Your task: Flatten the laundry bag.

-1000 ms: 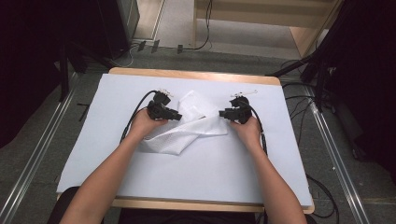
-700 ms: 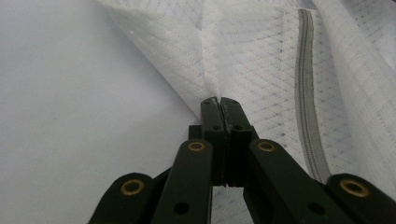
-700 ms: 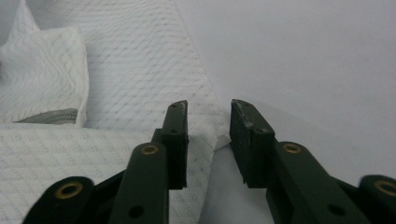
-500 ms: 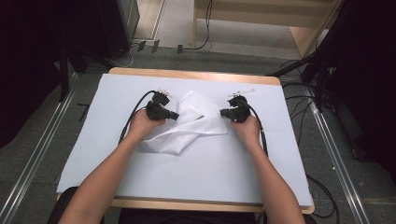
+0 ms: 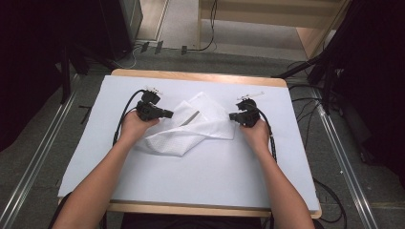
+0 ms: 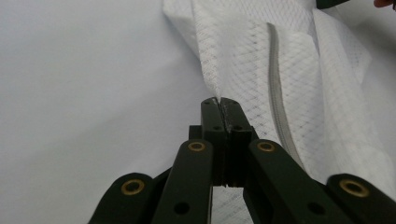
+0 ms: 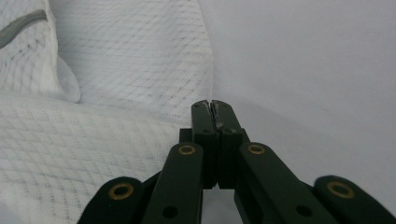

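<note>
Both grippers, left gripper (image 5: pixel 168 114) and right gripper (image 5: pixel 232 116), pinch the white mesh cloth (image 5: pixel 191 128).

Wooden table (image 5: pixel 200 75) under white sheet (image 5: pixel 200 181); crumpled white mesh cloth (image 5: pixel 191 131) on sheet.

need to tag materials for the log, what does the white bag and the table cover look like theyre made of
White bag: looks like thin mesh fabric, matte, with a fine diamond grid and soft folds; a grey strip, maybe a zipper or trim, runs along it. Table cover: smooth matte white sheet, possibly paper or plastic; hard to tell.
</note>
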Demonstrator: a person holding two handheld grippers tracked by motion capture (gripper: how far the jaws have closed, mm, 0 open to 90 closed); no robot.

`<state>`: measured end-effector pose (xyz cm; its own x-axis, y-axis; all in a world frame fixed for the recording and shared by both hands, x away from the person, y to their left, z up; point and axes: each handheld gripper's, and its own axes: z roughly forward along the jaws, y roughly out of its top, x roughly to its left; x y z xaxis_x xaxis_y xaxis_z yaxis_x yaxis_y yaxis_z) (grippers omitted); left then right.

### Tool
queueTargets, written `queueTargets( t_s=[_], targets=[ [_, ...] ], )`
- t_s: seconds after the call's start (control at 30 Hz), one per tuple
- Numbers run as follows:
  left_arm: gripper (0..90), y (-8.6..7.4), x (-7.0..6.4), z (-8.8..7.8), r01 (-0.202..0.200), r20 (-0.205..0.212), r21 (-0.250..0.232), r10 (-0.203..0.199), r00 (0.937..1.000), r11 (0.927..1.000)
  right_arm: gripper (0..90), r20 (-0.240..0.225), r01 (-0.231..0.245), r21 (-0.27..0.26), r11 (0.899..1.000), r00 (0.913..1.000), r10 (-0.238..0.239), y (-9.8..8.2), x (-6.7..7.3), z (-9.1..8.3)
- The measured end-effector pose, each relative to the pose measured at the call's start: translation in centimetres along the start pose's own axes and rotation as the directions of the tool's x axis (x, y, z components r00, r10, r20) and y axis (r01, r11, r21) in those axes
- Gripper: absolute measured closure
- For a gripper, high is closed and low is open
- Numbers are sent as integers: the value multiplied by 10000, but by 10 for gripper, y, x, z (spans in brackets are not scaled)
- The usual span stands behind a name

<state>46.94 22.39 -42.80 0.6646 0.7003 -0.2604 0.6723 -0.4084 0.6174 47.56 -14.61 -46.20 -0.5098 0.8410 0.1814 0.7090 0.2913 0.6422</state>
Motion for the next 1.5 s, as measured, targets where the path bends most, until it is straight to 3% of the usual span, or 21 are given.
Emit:
queueTargets(
  t_s=[0.13, 0.4, 0.6, 0.77, 1.07, 1.5],
  targets=[
    [900, -4, 1, -14, 199, -50, -327, -200, 9998, 9993, 900, 35, -77, -154, 9999, 10000, 78, -4, -3, -13],
    [900, -13, 7, -28, 543, -198, -543, -555, 9983, 9970, 900, 105, -89, -350, 9993, 9999, 93, -14, -10, -32],
    [900, -27, 12, -41, 960, -251, -1007, -990, 9948, 9903, 900, 87, -783, -626, 9950, 9968, 790, -24, -26, -39],
    [900, -34, 16, -48, 1090, -345, -1132, -1136, 9929, 9876, 900, 212, -849, -685, 9940, 9960, 865, -24, -31, -40],
    [900, -58, 25, -62, 1632, -531, -1100, -1697, 9841, 9804, 900, 267, -1007, -620, 9930, 9944, 1025, -23, -39, -32],
    [900, -83, 16, -71, 1858, -511, -935, -1911, 9802, 9781, 900, 178, -887, -563, 9945, 9958, 899, -10, -38, -18]
  ],
)
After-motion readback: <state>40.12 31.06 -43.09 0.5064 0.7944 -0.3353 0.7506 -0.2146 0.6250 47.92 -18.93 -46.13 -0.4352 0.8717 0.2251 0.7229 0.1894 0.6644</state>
